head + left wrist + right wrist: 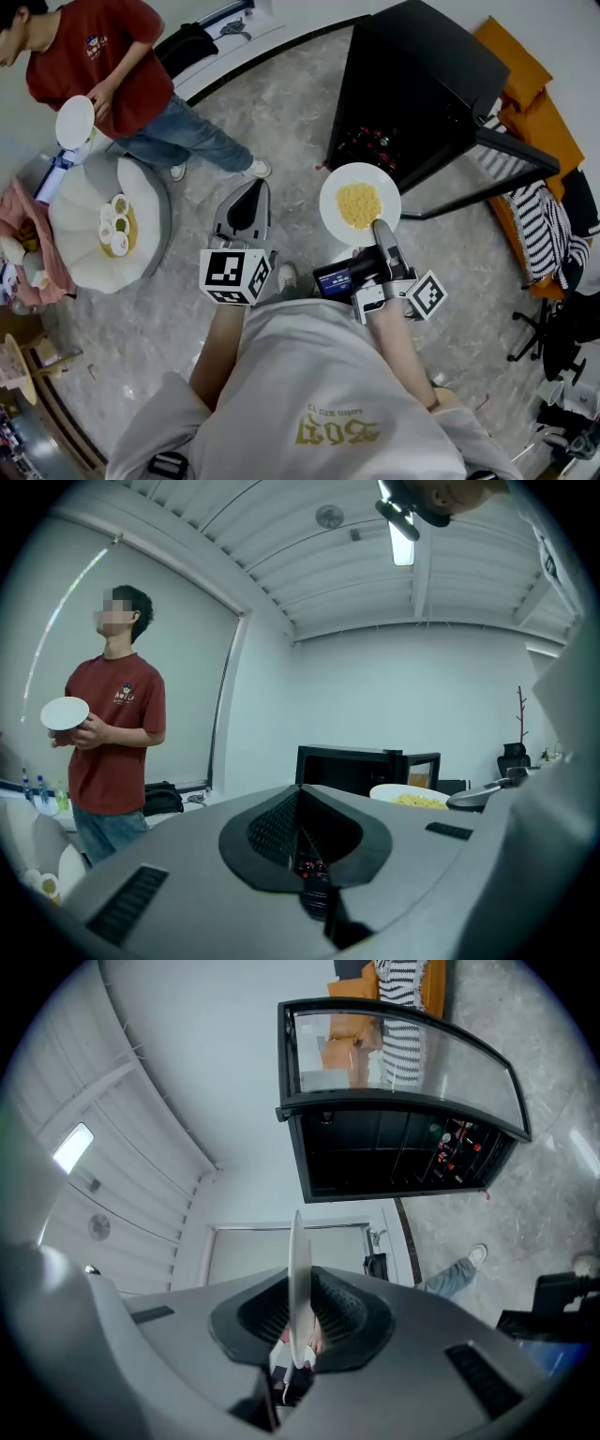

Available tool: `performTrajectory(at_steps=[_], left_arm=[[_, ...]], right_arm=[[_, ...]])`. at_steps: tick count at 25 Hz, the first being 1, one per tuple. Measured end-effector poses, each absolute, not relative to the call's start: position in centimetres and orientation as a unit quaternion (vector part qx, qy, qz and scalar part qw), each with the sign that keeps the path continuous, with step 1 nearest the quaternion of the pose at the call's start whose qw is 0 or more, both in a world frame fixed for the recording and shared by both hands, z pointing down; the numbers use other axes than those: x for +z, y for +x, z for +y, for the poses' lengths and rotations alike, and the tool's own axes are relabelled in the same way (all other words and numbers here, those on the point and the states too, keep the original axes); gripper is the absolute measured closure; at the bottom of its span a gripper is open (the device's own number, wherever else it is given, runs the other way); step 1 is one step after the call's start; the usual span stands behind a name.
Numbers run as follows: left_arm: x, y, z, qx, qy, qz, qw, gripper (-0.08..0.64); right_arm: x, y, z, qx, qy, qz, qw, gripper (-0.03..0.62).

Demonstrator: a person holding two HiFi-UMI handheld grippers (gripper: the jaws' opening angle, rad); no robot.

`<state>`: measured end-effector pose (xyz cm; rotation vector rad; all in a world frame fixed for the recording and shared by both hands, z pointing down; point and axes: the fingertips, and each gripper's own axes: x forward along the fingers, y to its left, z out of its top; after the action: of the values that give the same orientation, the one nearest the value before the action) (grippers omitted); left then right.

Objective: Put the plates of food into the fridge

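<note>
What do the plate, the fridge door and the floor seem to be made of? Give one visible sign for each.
Plate: probably glazed ceramic, possibly melamine; smooth glossy white with a thin edge.
Fridge door: clear glass in a dark frame; the room behind shows through it.
Floor: polished stone or stone-look tile; mottled grey-beige veining.

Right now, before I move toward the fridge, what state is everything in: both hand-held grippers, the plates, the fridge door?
fridge: door open.
plate of food: face up, yellow food on it, clamped at the rim.
right hand-held gripper: shut on the plate of food.
left hand-held gripper: jaws together, nothing between them.
second white plate: tilted, held in the hands of a bystander.
</note>
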<state>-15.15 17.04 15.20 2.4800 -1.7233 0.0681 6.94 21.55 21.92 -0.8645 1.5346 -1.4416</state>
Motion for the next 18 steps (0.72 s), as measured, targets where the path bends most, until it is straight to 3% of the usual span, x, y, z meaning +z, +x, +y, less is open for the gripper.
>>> performTrajectory(at_steps=[18], left_arm=[[15.4, -13.5, 17.3, 0.03, 0.799, -0.598, 0.059, 0.554]], right_arm=[[21.8, 8.8, 20.1, -0.585, -0.322, 0.621, 0.41, 0.541]])
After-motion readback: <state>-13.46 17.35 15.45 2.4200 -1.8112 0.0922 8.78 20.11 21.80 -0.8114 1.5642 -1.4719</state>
